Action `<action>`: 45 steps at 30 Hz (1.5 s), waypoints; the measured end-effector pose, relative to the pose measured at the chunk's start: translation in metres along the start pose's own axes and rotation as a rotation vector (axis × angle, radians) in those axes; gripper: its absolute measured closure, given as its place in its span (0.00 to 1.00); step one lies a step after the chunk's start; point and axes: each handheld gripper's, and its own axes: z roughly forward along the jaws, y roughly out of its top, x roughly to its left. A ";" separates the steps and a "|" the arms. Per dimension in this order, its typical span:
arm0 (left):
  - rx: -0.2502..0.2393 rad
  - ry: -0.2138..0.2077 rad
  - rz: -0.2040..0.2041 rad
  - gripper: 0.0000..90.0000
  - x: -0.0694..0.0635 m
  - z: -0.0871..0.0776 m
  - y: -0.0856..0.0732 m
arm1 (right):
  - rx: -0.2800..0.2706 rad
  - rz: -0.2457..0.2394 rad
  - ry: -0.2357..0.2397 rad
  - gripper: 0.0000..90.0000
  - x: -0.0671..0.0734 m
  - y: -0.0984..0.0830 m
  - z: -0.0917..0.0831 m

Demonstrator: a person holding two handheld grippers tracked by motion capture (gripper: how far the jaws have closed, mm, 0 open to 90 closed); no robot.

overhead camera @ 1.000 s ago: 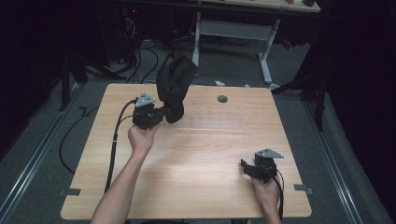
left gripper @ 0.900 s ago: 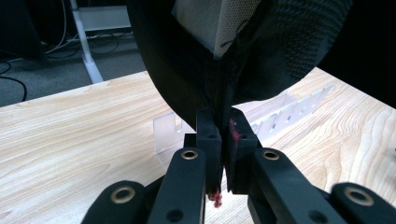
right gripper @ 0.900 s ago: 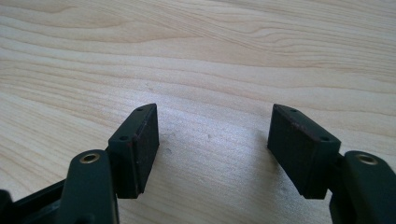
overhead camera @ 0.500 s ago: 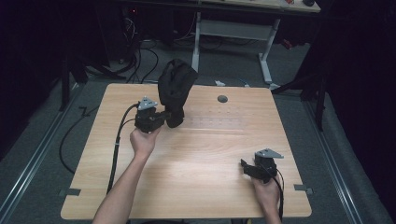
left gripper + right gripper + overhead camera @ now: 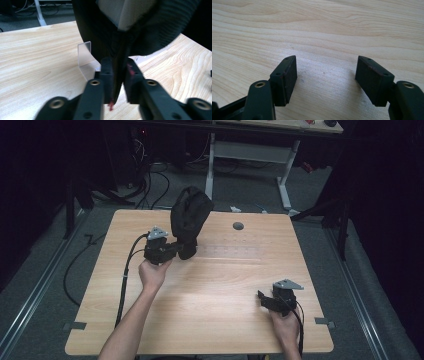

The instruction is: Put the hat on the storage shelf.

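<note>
Because its lower edge is pinched between the closed jaws of the left gripper (image 5: 176, 251), the black fabric item (image 5: 189, 217) is held upright, just ahead of the tongs. A small clear plastic stand (image 5: 86, 60) is seen beyond the jaws, purpose undetermined. Left forearm is extended forward. Right gripper (image 5: 267, 301) is held low near the table (image 5: 220, 285) edge, jaws spread, nothing between.

black fabric item (image 5: 140, 27) cut off by the top edge in the left gripper view, its kind unclear, clear plastic piece (image 5: 86, 58) half hidden behind it and the jaws, person's forearms (image 5: 131, 330) cut off at the bottom edge
</note>
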 end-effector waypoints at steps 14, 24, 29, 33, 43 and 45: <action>0.006 0.012 -0.017 0.52 -0.004 -0.018 0.001 | 0.000 0.002 0.000 0.38 0.000 0.000 0.000; 0.007 0.015 -0.029 0.49 0.002 -0.036 -0.003 | 0.000 0.003 0.000 0.38 0.000 0.000 0.000; 0.003 0.033 -0.021 0.48 0.004 -0.044 -0.006 | 0.000 0.002 0.000 0.38 0.000 0.000 0.000; 0.001 0.038 -0.010 0.47 0.004 -0.051 -0.008 | 0.000 0.002 0.000 0.38 0.000 0.000 0.000; 0.003 0.034 -0.009 0.47 0.003 -0.066 -0.014 | 0.000 0.000 0.000 0.38 0.000 0.000 0.000; 0.003 0.026 -0.019 0.47 0.003 -0.068 -0.016 | 0.000 0.000 0.000 0.38 0.000 0.000 0.000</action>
